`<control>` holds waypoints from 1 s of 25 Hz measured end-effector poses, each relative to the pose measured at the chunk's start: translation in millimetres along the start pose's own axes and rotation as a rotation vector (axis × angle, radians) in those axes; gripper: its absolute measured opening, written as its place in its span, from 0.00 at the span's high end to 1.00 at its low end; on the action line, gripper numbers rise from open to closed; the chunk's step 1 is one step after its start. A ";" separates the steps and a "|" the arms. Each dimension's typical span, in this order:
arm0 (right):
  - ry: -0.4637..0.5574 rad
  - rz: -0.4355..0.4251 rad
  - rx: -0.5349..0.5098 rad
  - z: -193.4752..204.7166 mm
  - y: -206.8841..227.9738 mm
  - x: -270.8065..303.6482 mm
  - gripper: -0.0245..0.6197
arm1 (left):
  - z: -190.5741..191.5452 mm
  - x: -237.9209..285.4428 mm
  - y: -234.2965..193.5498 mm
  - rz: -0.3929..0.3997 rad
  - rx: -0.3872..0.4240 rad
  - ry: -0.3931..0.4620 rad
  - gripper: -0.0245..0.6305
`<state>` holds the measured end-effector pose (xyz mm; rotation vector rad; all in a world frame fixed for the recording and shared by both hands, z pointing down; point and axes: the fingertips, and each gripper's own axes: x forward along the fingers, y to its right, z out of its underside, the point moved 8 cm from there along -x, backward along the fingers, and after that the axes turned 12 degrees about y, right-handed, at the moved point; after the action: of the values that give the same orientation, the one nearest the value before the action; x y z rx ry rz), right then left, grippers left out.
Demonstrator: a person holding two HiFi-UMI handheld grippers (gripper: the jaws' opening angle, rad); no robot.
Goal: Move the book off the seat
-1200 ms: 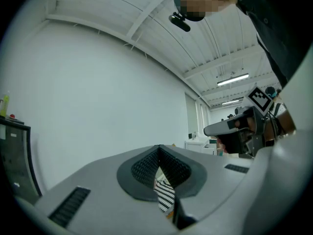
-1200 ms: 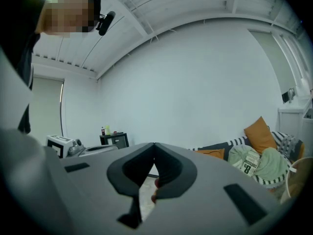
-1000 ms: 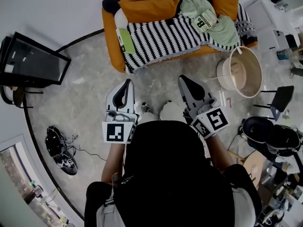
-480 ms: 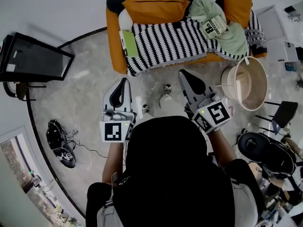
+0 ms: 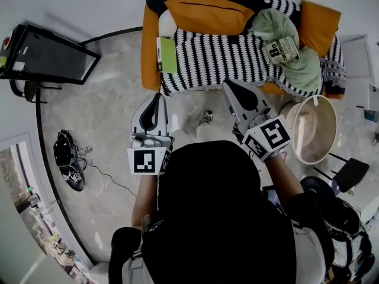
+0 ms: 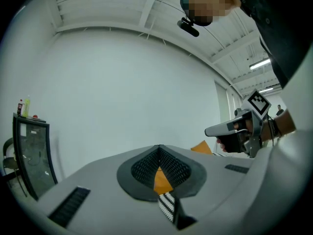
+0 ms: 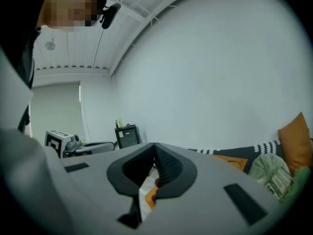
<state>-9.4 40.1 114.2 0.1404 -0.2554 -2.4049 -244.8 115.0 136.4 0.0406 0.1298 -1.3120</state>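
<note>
An orange sofa (image 5: 149, 52) under a striped throw (image 5: 225, 58) stands against the white wall (image 5: 89, 5), ahead of the left tongs (image 5: 159, 95) and right tongs (image 5: 227, 83). The floor (image 5: 100, 117) is mottled grey. A dark glass cabinet (image 5: 50, 55) stands well left of the left tongs, and a round tub (image 5: 320, 135) near the right tongs.

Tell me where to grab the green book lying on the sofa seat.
Probably its near short edge, coming from the sofa's front: the green book lies flat on the striped blanket, lengthwise toward you, with the orange armrest close along its left side.

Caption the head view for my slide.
Left gripper and right gripper, both shut and empty, point toward the striped sofa bearing a green book.
</note>
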 end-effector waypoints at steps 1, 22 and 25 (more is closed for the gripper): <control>-0.006 -0.015 0.000 1.4 5.8 2.1 0.94 | 2.6 2.3 2.2 -0.011 0.003 -0.005 0.95; -0.136 -0.032 0.111 102.3 56.8 108.0 0.94 | 151.3 56.7 -70.5 -0.170 -0.148 -0.209 0.95; -0.165 0.005 0.140 130.4 62.7 112.3 0.94 | 186.2 61.0 -86.4 -0.207 -0.172 -0.231 0.95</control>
<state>-75.1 -61.6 251.7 0.0043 -0.4996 -2.3957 -299.5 15.0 317.7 -0.2758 0.0501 -1.4972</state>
